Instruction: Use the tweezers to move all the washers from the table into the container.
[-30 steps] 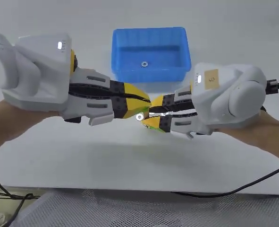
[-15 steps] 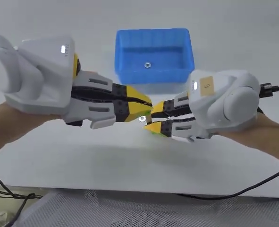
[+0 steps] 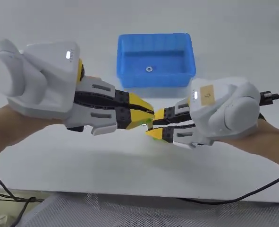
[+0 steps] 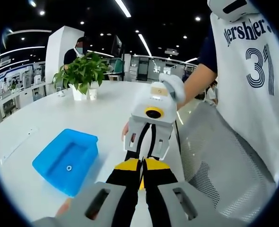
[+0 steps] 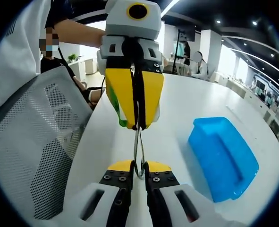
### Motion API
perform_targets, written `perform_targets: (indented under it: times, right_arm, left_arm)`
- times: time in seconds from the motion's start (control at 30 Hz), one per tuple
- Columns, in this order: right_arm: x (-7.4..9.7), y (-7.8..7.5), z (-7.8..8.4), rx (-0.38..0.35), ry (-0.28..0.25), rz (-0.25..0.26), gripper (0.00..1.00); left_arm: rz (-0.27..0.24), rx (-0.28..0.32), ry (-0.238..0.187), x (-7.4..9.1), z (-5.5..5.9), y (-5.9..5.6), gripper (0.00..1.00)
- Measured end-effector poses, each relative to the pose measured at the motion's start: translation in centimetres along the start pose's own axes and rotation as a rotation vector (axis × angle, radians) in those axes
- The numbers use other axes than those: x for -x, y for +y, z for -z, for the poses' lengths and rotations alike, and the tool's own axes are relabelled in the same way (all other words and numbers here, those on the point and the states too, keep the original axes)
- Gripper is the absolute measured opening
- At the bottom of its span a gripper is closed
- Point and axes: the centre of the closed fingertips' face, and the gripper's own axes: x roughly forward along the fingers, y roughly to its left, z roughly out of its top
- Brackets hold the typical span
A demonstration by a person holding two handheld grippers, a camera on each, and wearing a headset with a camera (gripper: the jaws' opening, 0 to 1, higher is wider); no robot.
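Tools met tip to tip over the surface (image 3: pixel 130 165), short of the container (image 3: pixel 156 81).
Both the left tool (image 3: pixel 149 113) and the right tool (image 3: pixel 152 124) were clamped on the tweezers (image 5: pixel 138 142). The washer that showed below them a second earlier was hidden, likely nipped. Another washer (image 3: pixel 149 69) lay in the container.

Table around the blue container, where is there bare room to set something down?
Bare table left and right of the blue container, and along the near edge below both grippers. Crowded in the middle, where the left gripper and right gripper meet.
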Motion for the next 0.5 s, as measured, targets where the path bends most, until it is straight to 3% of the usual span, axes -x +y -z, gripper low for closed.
perform_targets:
  times: [0.3, 0.5]
  right_arm:
    - [1.1, -0.5, -1.4, 0.013, -0.024, 0.038, 0.1]
    - [1.9, -1.5, -2.9, 0.04, -0.041, 0.073, 0.1]
  left_arm:
    - [0.003, -0.012, -0.018, 0.8, -1.4, -0.2, 0.06]
    - [0.001, -0.058, -0.017, 1.6, -3.0, 0.3, 0.06]
